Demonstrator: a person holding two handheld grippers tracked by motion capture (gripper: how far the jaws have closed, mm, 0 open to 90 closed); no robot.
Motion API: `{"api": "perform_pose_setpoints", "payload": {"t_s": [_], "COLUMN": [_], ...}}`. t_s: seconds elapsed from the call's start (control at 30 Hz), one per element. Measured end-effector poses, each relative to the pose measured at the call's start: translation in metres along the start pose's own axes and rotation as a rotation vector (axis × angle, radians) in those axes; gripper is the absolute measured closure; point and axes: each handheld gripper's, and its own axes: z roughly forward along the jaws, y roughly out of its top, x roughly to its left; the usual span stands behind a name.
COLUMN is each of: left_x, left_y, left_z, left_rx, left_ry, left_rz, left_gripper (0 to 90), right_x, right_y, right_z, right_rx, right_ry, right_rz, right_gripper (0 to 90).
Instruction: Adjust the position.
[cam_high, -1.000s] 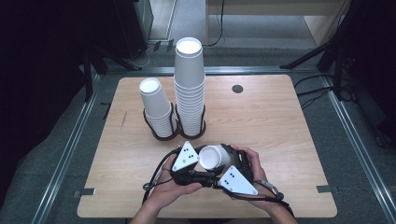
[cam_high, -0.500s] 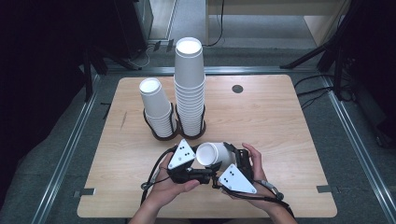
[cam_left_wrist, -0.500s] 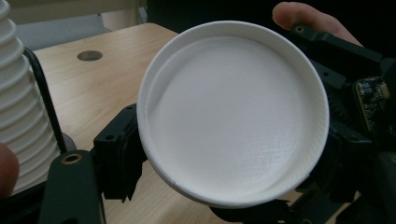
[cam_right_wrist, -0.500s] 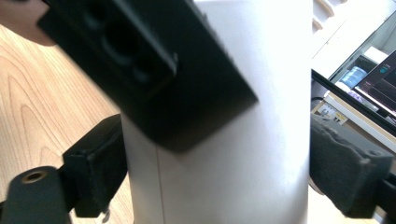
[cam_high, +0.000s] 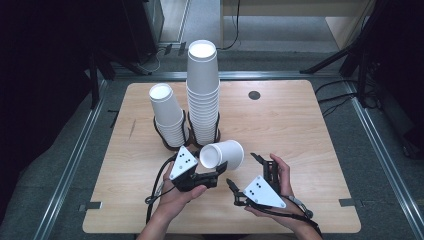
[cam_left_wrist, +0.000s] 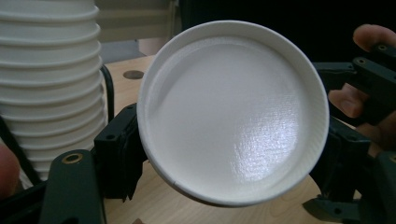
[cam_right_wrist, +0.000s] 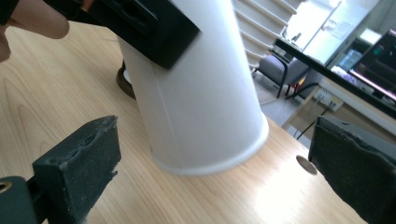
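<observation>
A white paper cup (cam_high: 222, 154) lies on its side above the wooden table (cam_high: 310, 130), with my left gripper (cam_high: 210, 167) shut on it. In the left gripper view the cup's base (cam_left_wrist: 233, 112) faces the camera and a black jaw presses on each side. My right gripper (cam_high: 241, 169) sits just right of the cup. Its jaws have just been opening and now stand wide. In the right gripper view the cup (cam_right_wrist: 201, 93) is ahead of my right gripper (cam_right_wrist: 215, 177), and its pads (cam_right_wrist: 77, 172) do not touch it.
Two stacks of white cups stand in black wire holders (cam_high: 172, 145) behind the grippers: a tall stack (cam_high: 202, 95) and a shorter, leaning one (cam_high: 167, 115). A small round dark disc (cam_high: 254, 95) sits at the table's far right. Metal rails border the table.
The right gripper's jaws have opened off the cup and drawn back to the right. The left gripper keeps the cup, now slightly farther up the table.
</observation>
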Motion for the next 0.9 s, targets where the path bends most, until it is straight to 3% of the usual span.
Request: {"api": "perform_pose_setpoints", "payload": {"t_s": [0.1,0.17,0.23,0.33,0.37,0.5,0.57,0.6,0.77,0.8,0.9], "left_x": [0.000,0.001,0.002,0.004,0.004,0.004,0.005,0.004,0.005,0.005,0.005], "left_y": [-0.001,-0.003,-0.004,-0.008,-0.008,-0.012,-0.012,-0.013,-0.014,-0.015,-0.016], "left_z": [-0.001,-0.001,0.000,0.000,0.000,0.002,0.001,0.001,0.001,0.001,0.002], "left_rx": [-0.027,-0.069,-0.080,-0.123,-0.123,-0.136,-0.138,-0.156,-0.185,-0.199,-0.205], "left_ry": [0.023,0.055,0.060,0.043,0.043,0.070,0.059,0.074,0.091,0.092,0.102], "left_rz": [0.021,0.026,0.023,-0.006,-0.006,-0.001,-0.015,-0.020,-0.020,-0.026,-0.015], "left_gripper": [23.1,23.1,23.1,23.1,23.1,23.1,23.1,23.1,23.2,23.2,23.2], "right_x": [-0.004,-0.006,-0.007,-0.010,-0.010,-0.014,-0.015,-0.015,-0.017,-0.017,-0.016], "right_y": [-0.004,-0.008,-0.010,-0.016,-0.016,-0.016,-0.015,-0.015,-0.012,-0.009,-0.008], "right_z": [-0.005,-0.009,-0.011,-0.017,-0.017,-0.018,-0.018,-0.017,-0.018,-0.018,-0.018], "right_rx": [0.010,0.025,0.031,0.043,0.043,0.027,0.029,0.037,0.035,0.037,0.038], "right_ry": [-0.005,-0.015,-0.021,-0.028,-0.028,-0.047,-0.059,-0.078,-0.079,-0.074,-0.073], "right_rz": [0.042,0.067,0.073,0.135,0.135,0.238,0.254,0.284,0.321,0.359,0.395], "right_gripper": [2.6,2.6,2.6,2.6,2.6,4.0,4.1,4.0,2.2,2.2,3.3]}}
